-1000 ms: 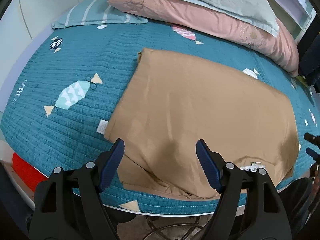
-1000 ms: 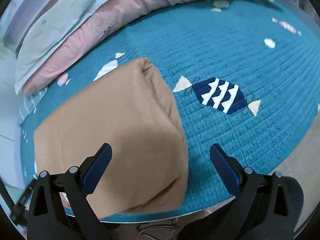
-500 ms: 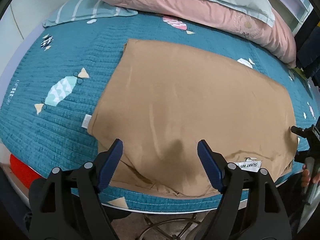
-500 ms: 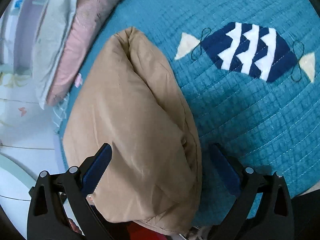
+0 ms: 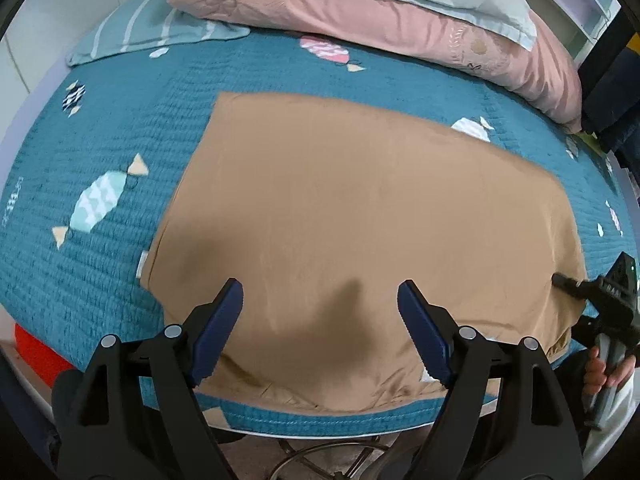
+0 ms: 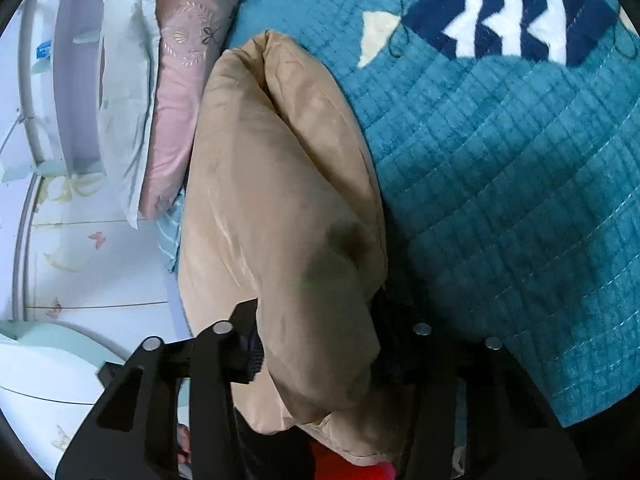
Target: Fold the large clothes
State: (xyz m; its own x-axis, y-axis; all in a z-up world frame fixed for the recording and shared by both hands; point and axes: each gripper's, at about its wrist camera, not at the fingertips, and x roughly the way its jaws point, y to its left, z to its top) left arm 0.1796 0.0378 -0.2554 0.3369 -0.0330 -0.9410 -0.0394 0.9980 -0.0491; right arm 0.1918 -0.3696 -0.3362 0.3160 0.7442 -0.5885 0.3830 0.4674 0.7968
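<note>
A large tan garment lies folded flat on the teal quilted bedspread. My left gripper is open and empty, hovering over the garment's near edge. My right gripper has its jaws closed in on the garment's right edge, with the folded cloth bunched between them. The right gripper also shows in the left wrist view at the garment's right edge.
Pink and pale green pillows lie along the far side of the bed, also in the right wrist view. A striped teal pillow lies at the back left. A red object sits below the bed's near edge.
My right gripper moved in onto the garment's right edge and its jaws closed on the cloth. My left gripper stayed open and shifted slightly over the near edge.
</note>
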